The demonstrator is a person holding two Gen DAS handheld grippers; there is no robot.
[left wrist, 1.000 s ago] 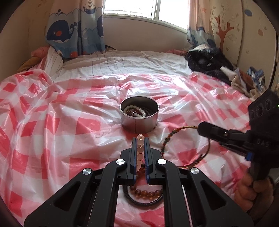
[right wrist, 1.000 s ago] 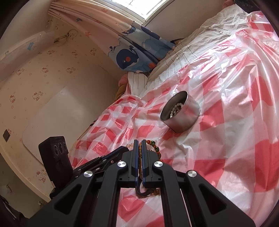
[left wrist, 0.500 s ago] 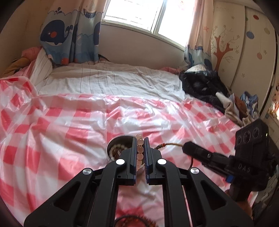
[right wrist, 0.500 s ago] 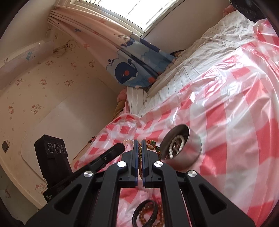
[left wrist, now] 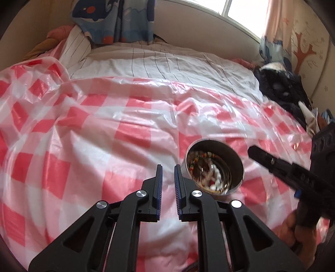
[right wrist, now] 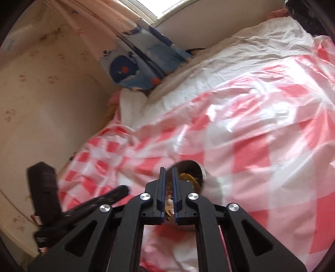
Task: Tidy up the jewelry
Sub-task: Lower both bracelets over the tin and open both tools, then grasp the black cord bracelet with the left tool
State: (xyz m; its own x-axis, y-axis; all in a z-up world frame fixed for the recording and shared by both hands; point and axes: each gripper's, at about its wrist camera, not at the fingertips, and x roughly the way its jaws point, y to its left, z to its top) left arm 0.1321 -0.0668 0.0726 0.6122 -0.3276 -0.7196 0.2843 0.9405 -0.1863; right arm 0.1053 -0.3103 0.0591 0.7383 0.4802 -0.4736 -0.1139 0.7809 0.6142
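A round metal tin [left wrist: 236, 167] sits on the red-and-white checked plastic sheet [left wrist: 104, 129], with white, amber and multicoloured beads [left wrist: 209, 175] piled inside. My left gripper [left wrist: 168, 167] hovers just left of the tin. Its jaws are opening and a narrow gap shows only the sheet between them. My right gripper [right wrist: 168, 169] hangs over the tin's [right wrist: 197, 167] near rim, its jaws also opening. Nothing is pinched between them, and beads in the tin show through the gap. In the left wrist view the right gripper [left wrist: 254, 151] reaches in from the right, held by a hand [left wrist: 297, 236].
The sheet covers a bed with a striped white cover [left wrist: 167, 62] behind it. Dark clothes [left wrist: 282, 87] are heaped at the far right. A whale-print curtain [left wrist: 113, 18] hangs below the window. A wall [right wrist: 52, 94] runs along the bed's left side. The left gripper [right wrist: 123, 189] appears blurred at the lower left.
Both grippers moved forward to the tin. The pale bead bracelet has left the left jaws and the multicoloured one has left the right jaws. Both pairs of jaws have parted slightly.
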